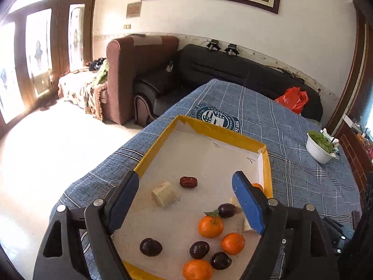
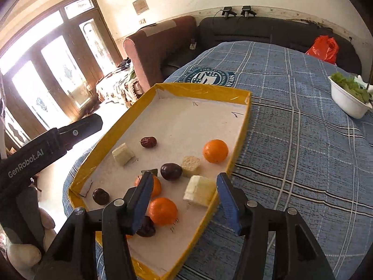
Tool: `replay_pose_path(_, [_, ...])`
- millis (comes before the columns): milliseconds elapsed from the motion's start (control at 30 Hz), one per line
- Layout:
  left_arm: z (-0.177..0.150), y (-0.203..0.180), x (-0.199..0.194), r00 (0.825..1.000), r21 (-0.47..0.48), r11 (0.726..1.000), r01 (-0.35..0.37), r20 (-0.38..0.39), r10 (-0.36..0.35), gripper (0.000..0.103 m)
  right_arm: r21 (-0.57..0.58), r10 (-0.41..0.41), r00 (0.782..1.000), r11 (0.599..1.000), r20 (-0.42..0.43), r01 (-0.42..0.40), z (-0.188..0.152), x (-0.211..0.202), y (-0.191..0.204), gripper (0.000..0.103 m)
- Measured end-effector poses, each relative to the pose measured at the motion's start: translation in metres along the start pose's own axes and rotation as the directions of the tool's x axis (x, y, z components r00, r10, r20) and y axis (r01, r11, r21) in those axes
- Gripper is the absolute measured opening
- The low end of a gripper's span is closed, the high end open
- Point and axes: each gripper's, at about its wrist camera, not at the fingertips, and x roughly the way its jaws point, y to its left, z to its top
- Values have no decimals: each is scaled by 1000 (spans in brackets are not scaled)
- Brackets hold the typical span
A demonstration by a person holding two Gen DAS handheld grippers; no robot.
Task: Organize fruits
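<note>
A shallow tray (image 2: 237,154) with yellow taped walls lies on a blue plaid cloth over the desk (image 2: 303,140), and all the fruit sits loose on its white floor. Four oranges show: one alone by the tray's right wall (image 2: 215,151), the others clustered toward the near edge, one with a leaf (image 1: 210,226). Dark plums (image 2: 171,171) lie among them, one off by the near left corner (image 2: 100,196), and a wrinkled red date (image 1: 188,182) lies nearer the middle. Pale cubes (image 2: 123,156), perhaps cut fruit or sponge, are scattered between. The left hand-held gripper (image 1: 186,200) hangs above the tray with its jaws wide apart and nothing between them; the right hand-held gripper (image 2: 184,198) is about half open over the near right edge, also empty, its pads touching nothing. The oranges look light and firm with a matte, grippy peel; they should roll if nudged, so pads are best closed across the widest part, straight from above. The plums look smooth and glossy, likely slippery and easy to bruise, so a gentle squeeze at the middle suits them. The date is small and low, needing the fingertips almost at the tray floor. The cubes probably crush easily; flat faces offer the surest hold.
</note>
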Motion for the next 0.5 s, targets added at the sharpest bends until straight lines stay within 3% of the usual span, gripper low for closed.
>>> replay_pose_path(100, [-9, -17, -26, 993, 23, 995, -95, 78, 93, 98, 31, -40, 999, 999, 36, 39, -13, -21, -12, 69])
replay_pose_path(233, [-22, -40, -50, 982, 45, 989, -141, 130, 134, 103, 92, -74, 995, 993, 68, 67, -30, -45, -32, 72])
replay_pose_path(500, [-42, -88, -59, 990, 138, 983, -122, 92, 110, 103, 123, -141, 982, 984, 125, 126, -60, -86, -57, 81])
